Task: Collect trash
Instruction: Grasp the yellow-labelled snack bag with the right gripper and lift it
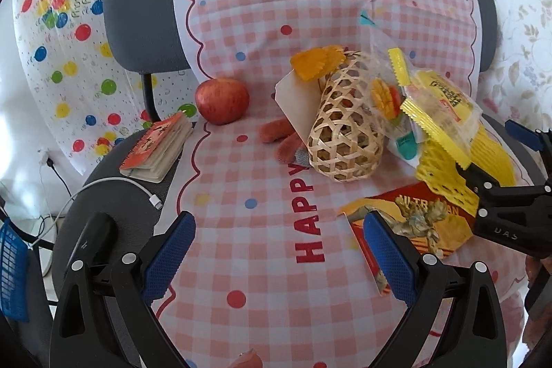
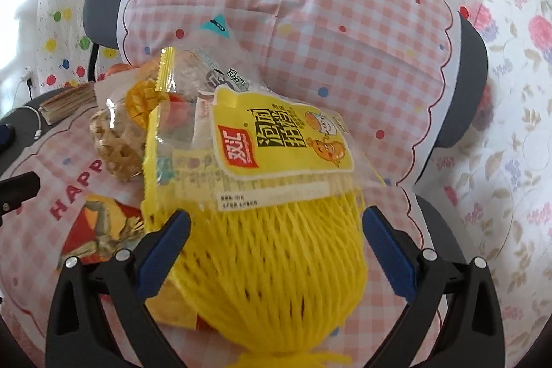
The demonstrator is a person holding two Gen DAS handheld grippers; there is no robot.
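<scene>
Landmark: woven basket (image 1: 345, 123), lying on its side on the pink checked cloth (image 1: 241, 161) over a chair seat.
Left gripper (image 1: 279, 261): low over the cloth, near side of the basket, pointing toward it; blue fingers (image 1: 169, 257) spread wide, nothing between them.
Right gripper (image 2: 276, 257): to the right of the basket, angled in from the near right; fingers (image 2: 386, 257) spread apart on either side of the yellow foam net (image 2: 276, 264). Contact with the net cannot be told.
Yellow foam net: right of the basket, lying on the cloth, partly under a clear wrapper.
Yellow-label wrapper (image 2: 279, 140): on top of the net, right of the basket.
Mango-print wrapper (image 1: 386, 95): leaning against the right side of the basket.
Red card (image 1: 410, 226): flat on the cloth, near-right of the basket, partly under the net.
Apple (image 1: 222, 100): left of the basket, apart from it.
Small booklet (image 1: 158, 147): further left of the basket, at the cloth's edge.
White cable (image 1: 138, 188): near-left of the basket, on bare seat.
</scene>
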